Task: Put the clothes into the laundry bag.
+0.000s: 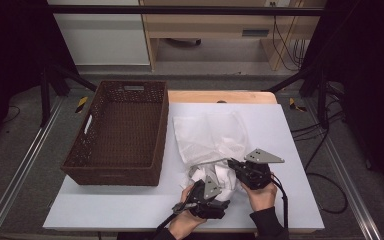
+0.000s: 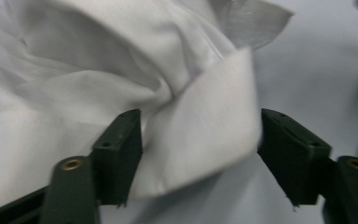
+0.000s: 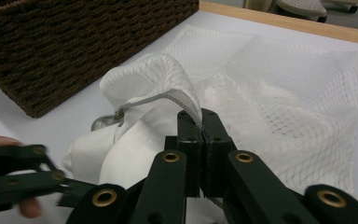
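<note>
Between the jaws of the left hand-held gripper (image 2: 200, 158), spread wide: a fold of white cloth (image 2: 121, 93), not pinched. Right hand-held gripper (image 3: 200, 126) clamped on the mesh bag (image 3: 279, 93) rim, holding the mouth up. Step looks like stuffing cloth into bag. Next: regrip, push deeper. Wicker basket (image 1: 120, 130) beyond left gripper, clear of the work.

On the table (image 1: 290, 150), the basket (image 1: 117, 132) sits at nine o'clock; the mesh bag (image 1: 207, 135) lies centre, the cloth (image 1: 225, 176) at its six o'clock
</note>
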Available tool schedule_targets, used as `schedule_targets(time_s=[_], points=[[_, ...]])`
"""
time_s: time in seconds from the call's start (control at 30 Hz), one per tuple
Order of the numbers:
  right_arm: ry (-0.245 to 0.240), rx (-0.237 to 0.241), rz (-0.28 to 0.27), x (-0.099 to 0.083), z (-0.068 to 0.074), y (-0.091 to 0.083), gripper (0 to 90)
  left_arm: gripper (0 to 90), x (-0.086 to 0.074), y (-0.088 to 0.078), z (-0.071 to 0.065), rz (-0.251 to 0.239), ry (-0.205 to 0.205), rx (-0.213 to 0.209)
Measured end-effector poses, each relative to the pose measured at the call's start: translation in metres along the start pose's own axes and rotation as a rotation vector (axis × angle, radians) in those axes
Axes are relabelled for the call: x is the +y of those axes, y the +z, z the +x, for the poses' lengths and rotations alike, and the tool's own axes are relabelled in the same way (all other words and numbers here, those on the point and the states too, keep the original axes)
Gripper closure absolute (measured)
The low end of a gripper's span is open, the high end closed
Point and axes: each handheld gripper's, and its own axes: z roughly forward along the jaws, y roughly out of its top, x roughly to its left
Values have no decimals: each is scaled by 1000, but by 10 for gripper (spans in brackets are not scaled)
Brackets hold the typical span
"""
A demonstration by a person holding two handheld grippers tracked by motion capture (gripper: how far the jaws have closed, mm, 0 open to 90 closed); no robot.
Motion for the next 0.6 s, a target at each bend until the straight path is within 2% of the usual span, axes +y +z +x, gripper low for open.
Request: schedule_targets(time_s=[0.07,0.1,0.17,0.2,0.23,0.27,0.47,0.5,0.53,0.57,0.6], points=[[1,1,-3,0,0,0,883,431,0,6,3,2,-7,1],[1,2,0,0,0,0,883,540,2,8,5,-15,-6,3],[-2,3,-3,0,-1,0,883,672,5,4,4,-33,-7,-8],[-2,3,-3,0,-1,0,883,710,5,4,4,-33,-7,-8],[0,3,-2,0,-1,-1,883,710,7,-1,3,-47,6,5],[4,2,-2,1,-1,-1,884,769,13,-7,5,-57,9,13],[1,-1,-14,2,0,-3,884,792,28,-11,16,-65,3,63],[2,2,-16,3,0,-4,884,791,30,-6,21,-53,0,84],[0,2,-18,3,0,-4,883,789,30,-6,21,-53,0,84],[1,2,-19,3,0,-4,884,783,32,7,28,-40,-9,112],[0,2,-18,3,0,-4,884,775,31,12,32,-35,-17,122]])
